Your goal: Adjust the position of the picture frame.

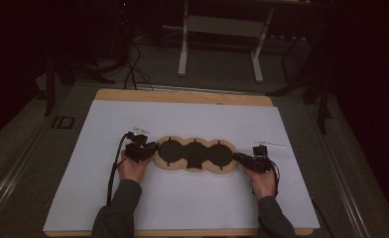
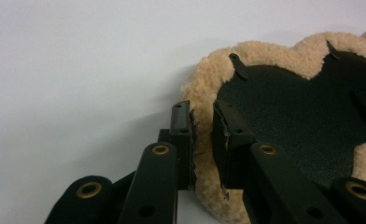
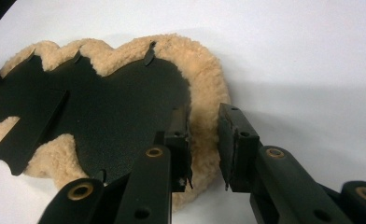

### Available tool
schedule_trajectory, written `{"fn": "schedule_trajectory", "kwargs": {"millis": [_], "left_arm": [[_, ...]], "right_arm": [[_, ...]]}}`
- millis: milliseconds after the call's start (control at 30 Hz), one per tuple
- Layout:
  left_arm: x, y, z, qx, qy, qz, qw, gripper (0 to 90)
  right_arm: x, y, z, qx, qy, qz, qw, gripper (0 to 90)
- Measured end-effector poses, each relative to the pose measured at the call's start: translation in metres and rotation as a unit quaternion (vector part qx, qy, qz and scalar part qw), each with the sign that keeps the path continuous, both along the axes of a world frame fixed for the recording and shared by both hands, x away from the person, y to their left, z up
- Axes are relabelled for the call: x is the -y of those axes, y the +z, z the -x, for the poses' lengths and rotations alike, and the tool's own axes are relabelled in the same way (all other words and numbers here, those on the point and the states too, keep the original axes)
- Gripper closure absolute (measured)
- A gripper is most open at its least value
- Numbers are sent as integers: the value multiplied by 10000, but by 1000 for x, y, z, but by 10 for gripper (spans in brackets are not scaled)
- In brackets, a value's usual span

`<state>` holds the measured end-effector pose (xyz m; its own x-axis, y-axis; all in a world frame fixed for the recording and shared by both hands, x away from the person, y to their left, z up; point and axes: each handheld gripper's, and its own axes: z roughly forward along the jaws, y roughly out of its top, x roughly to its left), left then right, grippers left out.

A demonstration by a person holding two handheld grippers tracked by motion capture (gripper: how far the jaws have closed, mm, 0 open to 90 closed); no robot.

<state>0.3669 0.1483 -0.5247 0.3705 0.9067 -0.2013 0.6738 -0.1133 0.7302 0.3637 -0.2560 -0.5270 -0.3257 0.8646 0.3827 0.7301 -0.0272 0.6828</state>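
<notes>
A three-lobed pad (image 1: pixel 195 153) with a tan fleece rim and a black backing lies flat on the white sheet (image 1: pixel 182 119), black side up. My left gripper (image 1: pixel 153 148) is at the pad's left end. In the left gripper view the pad (image 2: pixel 302 116) has its fleece rim pinched between the jaws of the left gripper (image 2: pixel 203 116), one jaw on the black side and one outside. My right gripper (image 1: pixel 237 157) holds the right end the same way. In the right gripper view the right gripper (image 3: pixel 203 126) straddles the rim of the pad (image 3: pixel 116 102).
A black flat strap (image 3: pixel 31 130) crosses the pad's middle lobe. The sheet covers a wooden table (image 1: pixel 182 95). Beyond the far edge stand a white frame leg (image 1: pixel 183 49) and dark cables (image 1: pixel 133 69) on the floor.
</notes>
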Motion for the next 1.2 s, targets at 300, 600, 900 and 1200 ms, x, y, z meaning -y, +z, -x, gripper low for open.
{"fn": "schedule_trajectory", "kwargs": {"millis": [300, 600, 900, 1200], "left_arm": [[-7, 0, 11, 23, 34, -43, 10000, 795], [-19, -2, 25, 51, 99, 38, 9999, 795], [-25, -3, 31, 74, 197, 96, 9997, 795], [-31, -4, 32, 99, 286, 186, 9994, 795]], "right_arm": [[-7, 0, 0, 0, 179, 42, 9998, 747], [-17, 0, 1, 34, 351, 106, 9993, 746], [-23, 1, 2, 36, 409, 124, 9991, 746], [-29, 1, 2, 78, 534, 176, 9984, 743]]}}
